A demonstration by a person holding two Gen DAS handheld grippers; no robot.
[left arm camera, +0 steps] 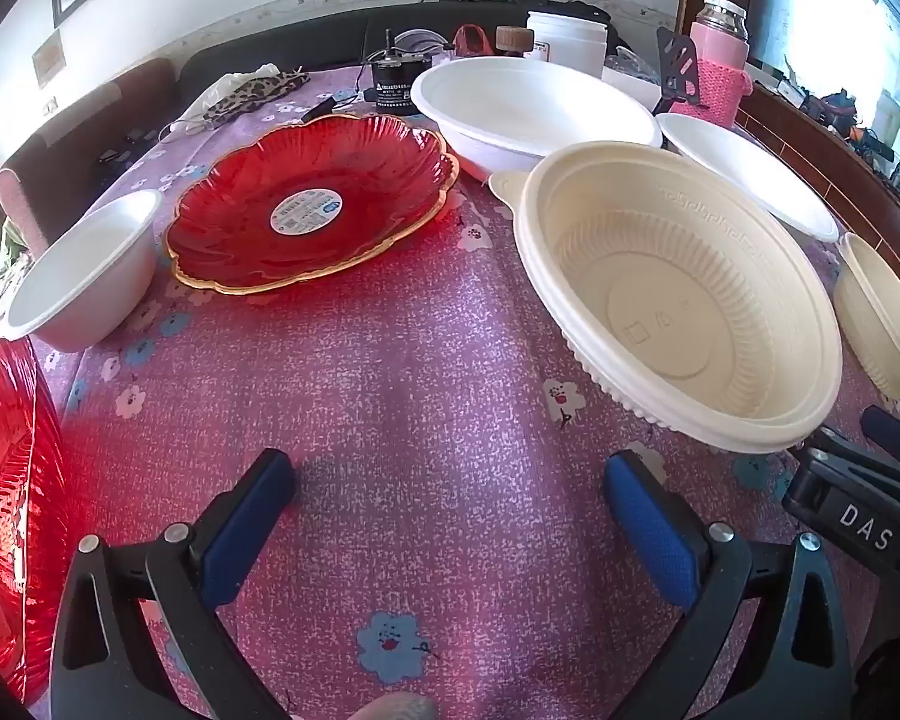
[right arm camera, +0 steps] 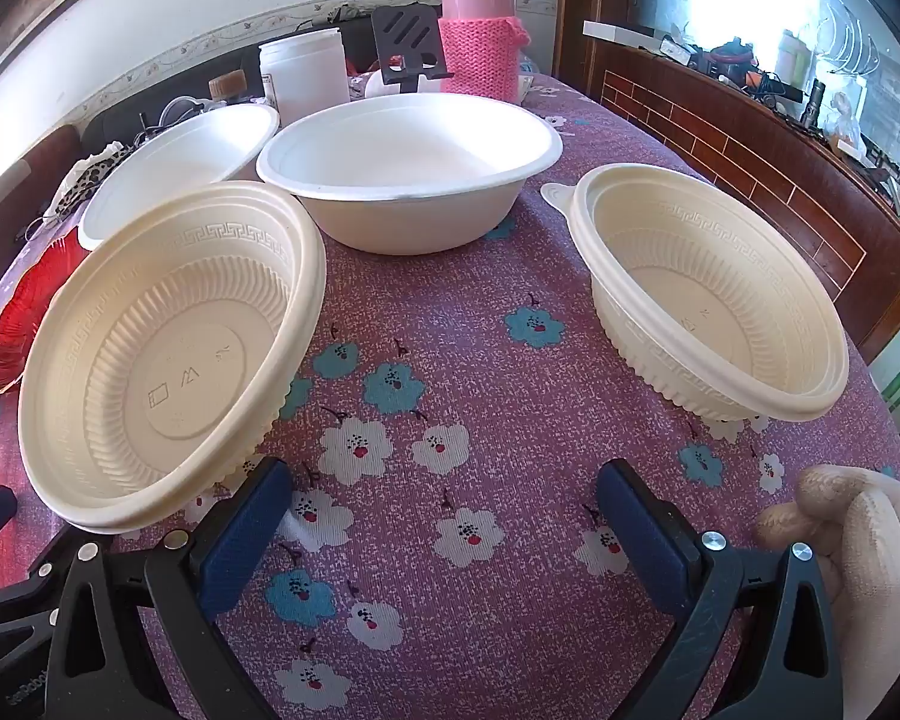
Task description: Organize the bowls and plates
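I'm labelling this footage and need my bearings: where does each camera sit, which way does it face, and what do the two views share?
Left wrist: on the left gripper, angled down over the floral tablecloth at a red plate; its own open jaws show, with the other gripper at the right edge.
Right wrist: on the right gripper, angled down at a ribbed cream bowl; open jaws and a gloved hand show.
Shared: the other cream bowl, the pink flask.
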